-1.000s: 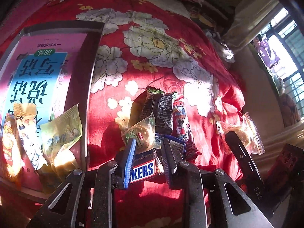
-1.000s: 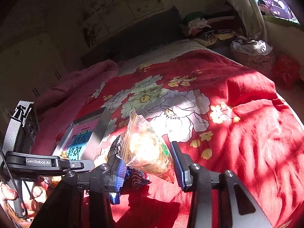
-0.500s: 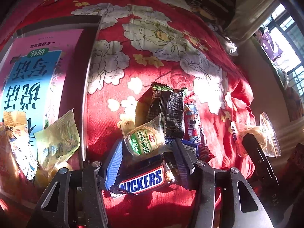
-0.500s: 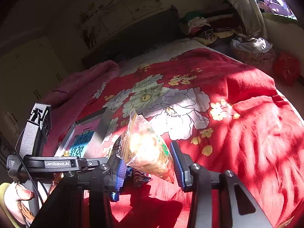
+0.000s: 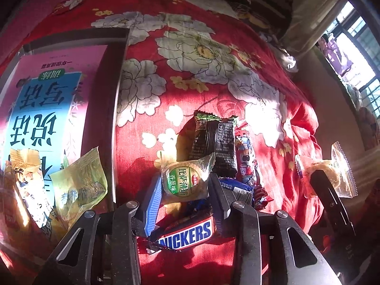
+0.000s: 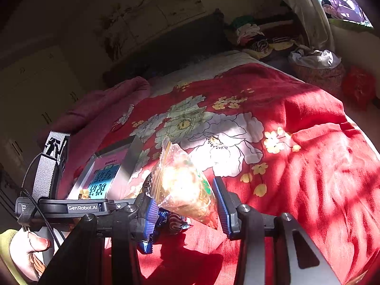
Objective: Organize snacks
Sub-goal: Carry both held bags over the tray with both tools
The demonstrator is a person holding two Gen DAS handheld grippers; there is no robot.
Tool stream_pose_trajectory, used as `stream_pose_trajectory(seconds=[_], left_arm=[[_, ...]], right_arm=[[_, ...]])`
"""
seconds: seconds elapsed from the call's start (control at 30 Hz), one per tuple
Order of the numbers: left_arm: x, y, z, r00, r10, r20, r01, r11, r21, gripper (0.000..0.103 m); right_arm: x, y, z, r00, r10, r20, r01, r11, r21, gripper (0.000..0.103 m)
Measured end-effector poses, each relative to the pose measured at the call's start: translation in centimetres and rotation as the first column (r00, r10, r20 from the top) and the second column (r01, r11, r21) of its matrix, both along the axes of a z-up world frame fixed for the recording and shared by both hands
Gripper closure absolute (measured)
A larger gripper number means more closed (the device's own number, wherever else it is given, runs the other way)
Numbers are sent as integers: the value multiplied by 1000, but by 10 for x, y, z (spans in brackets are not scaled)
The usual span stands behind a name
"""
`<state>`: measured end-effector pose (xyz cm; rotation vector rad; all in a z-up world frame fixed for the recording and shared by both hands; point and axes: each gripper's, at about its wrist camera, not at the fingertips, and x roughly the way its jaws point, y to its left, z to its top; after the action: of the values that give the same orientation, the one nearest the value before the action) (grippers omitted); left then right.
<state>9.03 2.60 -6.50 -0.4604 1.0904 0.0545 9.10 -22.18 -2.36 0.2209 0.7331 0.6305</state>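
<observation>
Left view: my left gripper (image 5: pixel 184 198) brackets the green biscuit pack (image 5: pixel 184 182) at lower centre, contact unclear; close squarely, avoid the Snickers (image 5: pixel 187 234). Tray (image 5: pixel 109 109) at left. Right view: right gripper (image 6: pixel 184 207) clamps a clear pack (image 6: pixel 184 187), centre.

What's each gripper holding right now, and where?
Left gripper: round green-labelled snack pack, pinched at its sides. Right gripper: clear biscuit packet, around its lower half.
</observation>
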Motion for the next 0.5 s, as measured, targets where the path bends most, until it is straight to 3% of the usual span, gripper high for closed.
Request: stream_pose_trajectory(seconds=[0.5], left_arm=[[-24,27,49,994,33,100,-30,999,-35,65]], right_arm=[[-14,14,16,999,30,20,-31,999,23,59]])
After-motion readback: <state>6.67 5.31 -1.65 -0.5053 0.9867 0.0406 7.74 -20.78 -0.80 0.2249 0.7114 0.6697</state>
